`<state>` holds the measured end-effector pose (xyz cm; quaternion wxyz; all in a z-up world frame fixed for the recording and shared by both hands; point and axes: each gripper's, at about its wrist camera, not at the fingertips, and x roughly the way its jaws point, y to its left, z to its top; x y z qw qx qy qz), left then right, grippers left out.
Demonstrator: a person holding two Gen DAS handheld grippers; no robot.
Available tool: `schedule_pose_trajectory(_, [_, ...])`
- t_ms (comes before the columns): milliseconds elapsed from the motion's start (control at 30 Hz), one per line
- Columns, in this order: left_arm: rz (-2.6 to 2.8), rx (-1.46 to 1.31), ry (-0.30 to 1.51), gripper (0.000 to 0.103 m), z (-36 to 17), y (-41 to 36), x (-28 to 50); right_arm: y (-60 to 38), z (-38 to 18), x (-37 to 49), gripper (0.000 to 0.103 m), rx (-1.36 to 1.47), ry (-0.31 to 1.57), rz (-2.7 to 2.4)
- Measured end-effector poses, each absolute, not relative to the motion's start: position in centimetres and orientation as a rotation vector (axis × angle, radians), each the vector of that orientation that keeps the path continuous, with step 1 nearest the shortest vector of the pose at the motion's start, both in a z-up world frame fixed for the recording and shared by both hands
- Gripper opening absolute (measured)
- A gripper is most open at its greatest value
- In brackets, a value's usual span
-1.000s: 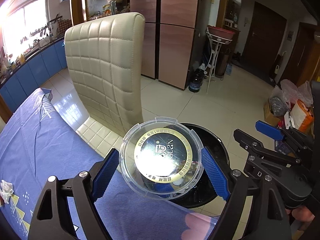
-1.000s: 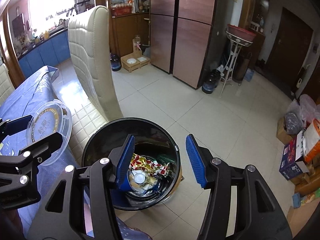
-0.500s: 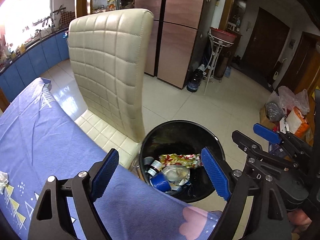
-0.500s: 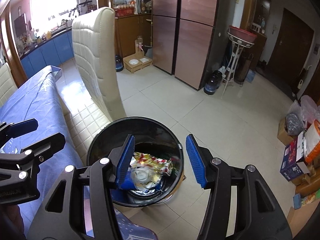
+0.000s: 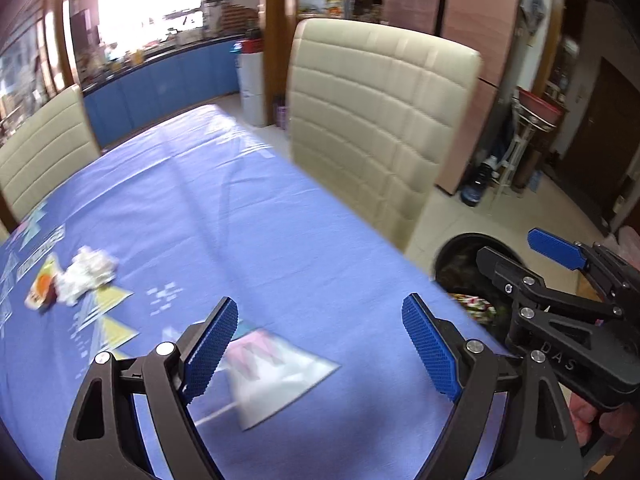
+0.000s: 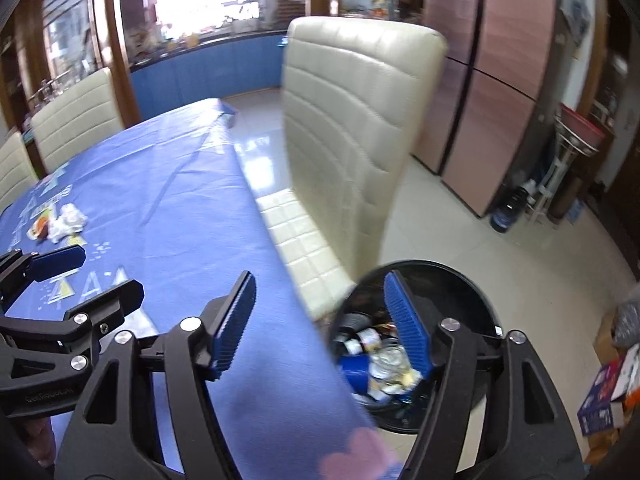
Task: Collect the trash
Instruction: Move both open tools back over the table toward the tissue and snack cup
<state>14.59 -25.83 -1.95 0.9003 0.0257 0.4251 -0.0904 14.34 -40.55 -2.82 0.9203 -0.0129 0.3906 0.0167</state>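
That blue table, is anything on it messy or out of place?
Yes. A crumpled white tissue and an orange-and-white wrapper lie loose near the far left of the blue tablecloth, still outside the black bin on the floor. Nothing looks spilled or broken.

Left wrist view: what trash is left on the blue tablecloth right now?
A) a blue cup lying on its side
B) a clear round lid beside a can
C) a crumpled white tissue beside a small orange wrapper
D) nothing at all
C: the crumpled white tissue lies against a small orange wrapper at the left of the blue tablecloth; no lid, can or cup lies there.
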Motion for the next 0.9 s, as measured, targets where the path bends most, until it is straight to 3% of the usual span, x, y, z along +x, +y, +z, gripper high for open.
schedule_pose_trajectory(467, [0.117, -0.021, 0.876, 0.082, -2.3, -8.9, 10.2, -23.0, -2.6, 14.3, 0.077, -0.150, 0.805, 0.308])
schedule_pose_trajectory(900, [0.210, -0.052, 0.822, 0.082, -2.2, -0.8, 8.5, -13.8, -2.8, 15.1, 0.077, -0.246, 0.799, 0.368])
